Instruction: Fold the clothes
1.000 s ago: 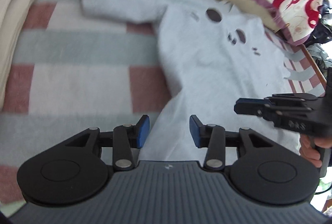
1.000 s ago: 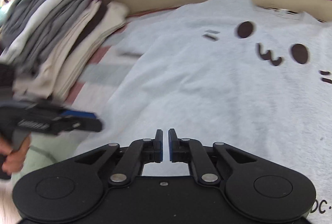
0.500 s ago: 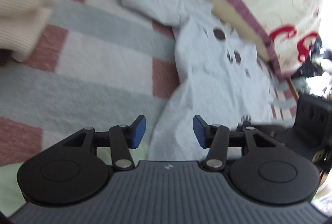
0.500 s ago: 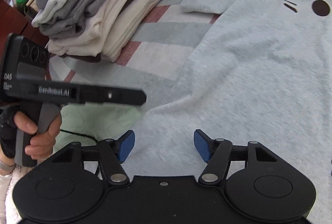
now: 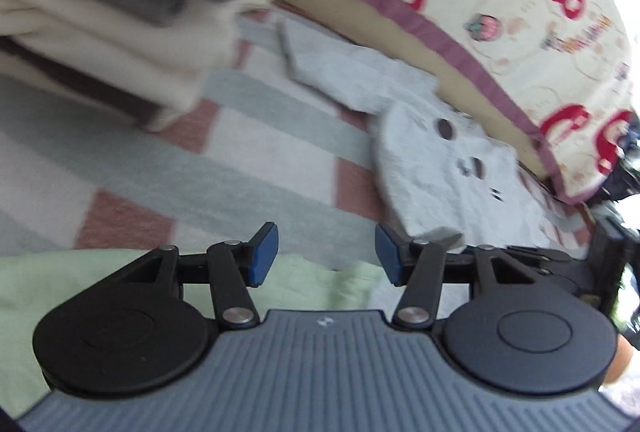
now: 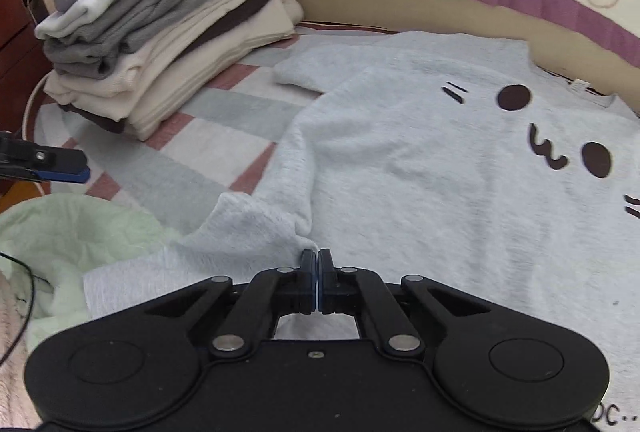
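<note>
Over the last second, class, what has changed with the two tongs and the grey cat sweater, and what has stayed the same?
The right tongs, open half a second ago, have closed on the sweater near its hem, bunching the cloth into a ridge. The left tongs have swung left, off the sweater and over the checked blanket; they stay open and empty. The pile of folded clothes has not moved.

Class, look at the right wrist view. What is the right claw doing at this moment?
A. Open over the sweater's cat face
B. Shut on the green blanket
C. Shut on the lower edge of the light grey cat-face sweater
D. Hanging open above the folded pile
C: the right claw has its jaws pressed together at the bunched lower edge of the light grey cat-face sweater.
</note>
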A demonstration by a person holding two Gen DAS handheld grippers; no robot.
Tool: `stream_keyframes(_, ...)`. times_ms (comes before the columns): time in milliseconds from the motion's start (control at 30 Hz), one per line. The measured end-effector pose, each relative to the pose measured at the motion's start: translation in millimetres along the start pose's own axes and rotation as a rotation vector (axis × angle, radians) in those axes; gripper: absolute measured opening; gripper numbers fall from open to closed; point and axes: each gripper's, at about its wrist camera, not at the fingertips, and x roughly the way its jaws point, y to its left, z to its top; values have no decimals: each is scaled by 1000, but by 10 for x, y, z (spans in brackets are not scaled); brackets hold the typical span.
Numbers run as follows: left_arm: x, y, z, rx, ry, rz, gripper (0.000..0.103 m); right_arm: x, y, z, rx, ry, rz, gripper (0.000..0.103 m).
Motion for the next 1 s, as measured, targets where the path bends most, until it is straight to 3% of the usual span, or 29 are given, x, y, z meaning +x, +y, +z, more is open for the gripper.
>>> stream_keyframes(67,108,-161,-64,48,55,-56,59,4,-142,-90,32,29,-35,1)
stream_keyframes(200,324,-395,-211,153,172,-54,59,37,-368,-249,71,71,-119,0)
stream_keyframes(333,490,-437,-289,189,240,-27,62,-163,-436,-259,122,69,-58,2)
stream_keyframes(433,618,-348,-276,147,234,41,73,-339,-455,-266,145,74,-10,8)
stream_keyframes(533,702,-264,-305,68,235,27,67,-515,-474,-273,167,78,38,17)
stream_keyframes(567,687,-286,-331,84,221,25,50,-574,-480,-275,175,80,54,22)
stream_keyframes(600,661,-342,-351,129,208,43,22,-642,-548,-297,209,88,41,24)
stream_keyframes(667,489,-515,-362,249,134,115,4,-799,-771,-383,296,106,26,27)
stream_keyframes(800,-168,-745,-271,260,-131,200,1,-1188,-1133,-629,349,138,-95,35)
stream_keyframes(833,-331,-739,-259,211,-175,219,1,-1297,-1185,-700,341,143,-141,39)
stream_keyframes(933,-677,-691,-321,94,-259,286,1,-1553,-1286,-966,373,174,-137,43)
stream_keyframes(1000,-703,-649,-416,86,-260,342,1,-1606,-1304,-1171,419,210,-66,46)
